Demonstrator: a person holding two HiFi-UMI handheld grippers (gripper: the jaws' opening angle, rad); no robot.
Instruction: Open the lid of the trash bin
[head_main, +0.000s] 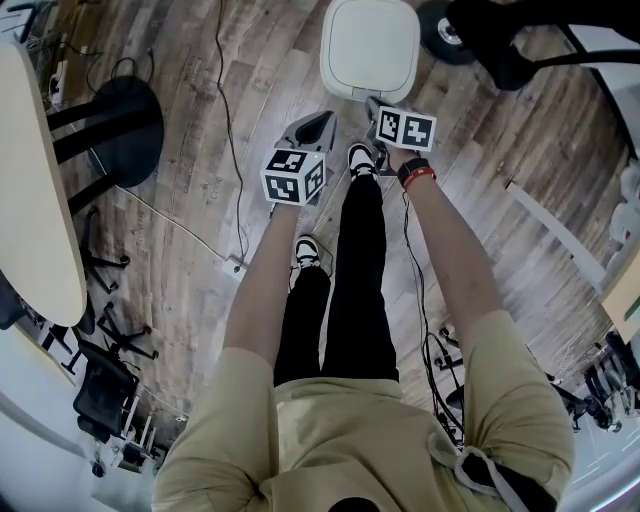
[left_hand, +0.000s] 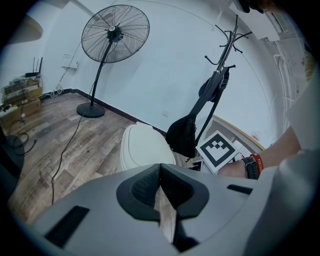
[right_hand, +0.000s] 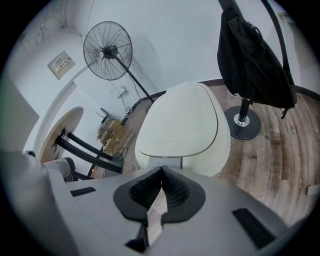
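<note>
A white trash bin with its lid down stands on the wood floor ahead of the person's feet. My right gripper is shut with nothing in it, its tips just short of the bin's near edge; in the right gripper view the lid's front tab sits right beyond the jaws. My left gripper is also shut and empty, held lower left of the bin. The bin appears ahead of the left gripper, with the right gripper's marker cube beside it.
A coat stand base with a black bag stands right of the bin. A floor fan is by the wall. A black cable runs along the floor on the left, near a round table and chairs.
</note>
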